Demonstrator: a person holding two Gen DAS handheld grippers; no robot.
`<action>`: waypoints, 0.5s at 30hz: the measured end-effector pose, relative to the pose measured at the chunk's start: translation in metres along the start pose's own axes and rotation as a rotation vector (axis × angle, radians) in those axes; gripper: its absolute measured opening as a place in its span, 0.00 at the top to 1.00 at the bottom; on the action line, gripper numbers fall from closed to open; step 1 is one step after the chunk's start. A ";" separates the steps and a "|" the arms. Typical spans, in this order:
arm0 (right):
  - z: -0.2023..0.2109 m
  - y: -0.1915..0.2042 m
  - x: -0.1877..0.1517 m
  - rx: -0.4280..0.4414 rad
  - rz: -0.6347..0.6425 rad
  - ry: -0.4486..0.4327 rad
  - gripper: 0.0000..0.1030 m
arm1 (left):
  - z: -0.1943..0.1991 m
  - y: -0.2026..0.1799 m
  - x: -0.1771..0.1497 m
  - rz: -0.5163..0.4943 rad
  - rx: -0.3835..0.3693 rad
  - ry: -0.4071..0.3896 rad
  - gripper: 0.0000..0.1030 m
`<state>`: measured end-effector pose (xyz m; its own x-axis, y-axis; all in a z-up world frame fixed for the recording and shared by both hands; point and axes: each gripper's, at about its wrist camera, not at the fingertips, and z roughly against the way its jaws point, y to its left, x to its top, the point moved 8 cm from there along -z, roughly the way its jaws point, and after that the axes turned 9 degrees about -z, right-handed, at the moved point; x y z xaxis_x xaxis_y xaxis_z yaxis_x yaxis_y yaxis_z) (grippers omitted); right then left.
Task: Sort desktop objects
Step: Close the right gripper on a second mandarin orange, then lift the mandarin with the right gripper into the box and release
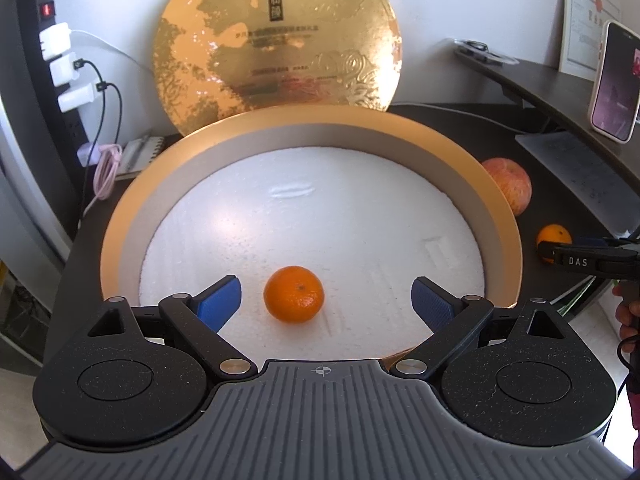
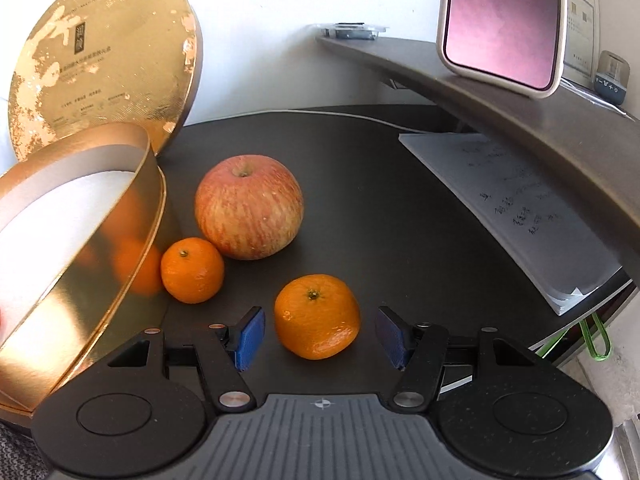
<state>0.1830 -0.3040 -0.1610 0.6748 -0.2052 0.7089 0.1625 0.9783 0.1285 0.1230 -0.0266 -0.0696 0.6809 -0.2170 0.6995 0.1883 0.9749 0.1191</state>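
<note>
My left gripper [image 1: 326, 300] is open above a round gold box [image 1: 280, 128] lined with white foam. A small orange [image 1: 294, 294] lies on the foam between the blue pads [image 1: 222, 302], clear of both. My right gripper [image 2: 322, 336] is open low over the dark desk [image 2: 380, 200]. A larger orange [image 2: 318, 316] sits between its pads [image 2: 250, 338], with a narrow gap on each side. Another small orange [image 2: 192, 270] and a red-yellow apple [image 2: 248, 206] lie just beyond, beside the box wall [image 2: 120, 240]. The left wrist view catches the apple [image 1: 508, 188] and the right gripper's finger at the right edge.
The box's gold lid [image 1: 280, 40] leans against the back wall. A curved shelf [image 2: 520, 104] carries a propped phone [image 2: 500, 20]. Papers [image 2: 512, 208] lie under it at the right. A power strip with chargers [image 1: 60, 60] and cables hangs at the left.
</note>
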 end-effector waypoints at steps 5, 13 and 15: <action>-0.003 0.000 -0.002 0.011 -0.006 0.016 0.53 | -0.001 0.000 -0.001 0.002 0.001 0.004 0.07; 0.047 -0.003 0.025 -0.038 0.050 -0.087 0.54 | 0.004 -0.006 -0.001 -0.014 -0.018 -0.013 0.07; 0.075 -0.001 0.041 -0.061 0.111 -0.136 0.54 | 0.008 -0.013 0.004 -0.032 -0.032 -0.036 0.07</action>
<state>0.1568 -0.3108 -0.0798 0.5884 -0.0859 0.8040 0.1380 0.9904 0.0048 0.1177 -0.0397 -0.0625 0.6483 -0.2454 0.7207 0.2325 0.9652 0.1196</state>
